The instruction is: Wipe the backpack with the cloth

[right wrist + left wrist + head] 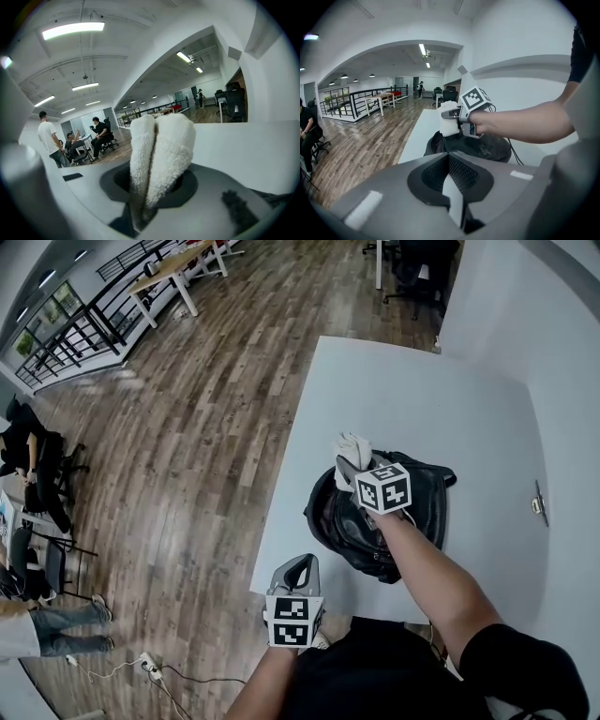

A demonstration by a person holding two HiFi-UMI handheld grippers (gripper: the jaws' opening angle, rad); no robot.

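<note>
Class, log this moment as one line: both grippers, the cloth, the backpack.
left gripper: shut, empty | right gripper: shut on cloth, over backpack | backpack: lying on white table

The black backpack (339, 521) lies slumped on the white table (450, 399), with the folded white terry cloth (354, 448) held at its far-left edge.

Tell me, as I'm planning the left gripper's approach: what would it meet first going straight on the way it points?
Probably the black backpack on the white table, dead ahead beneath the right gripper and its white terry cloth; depth is unclear.
</note>
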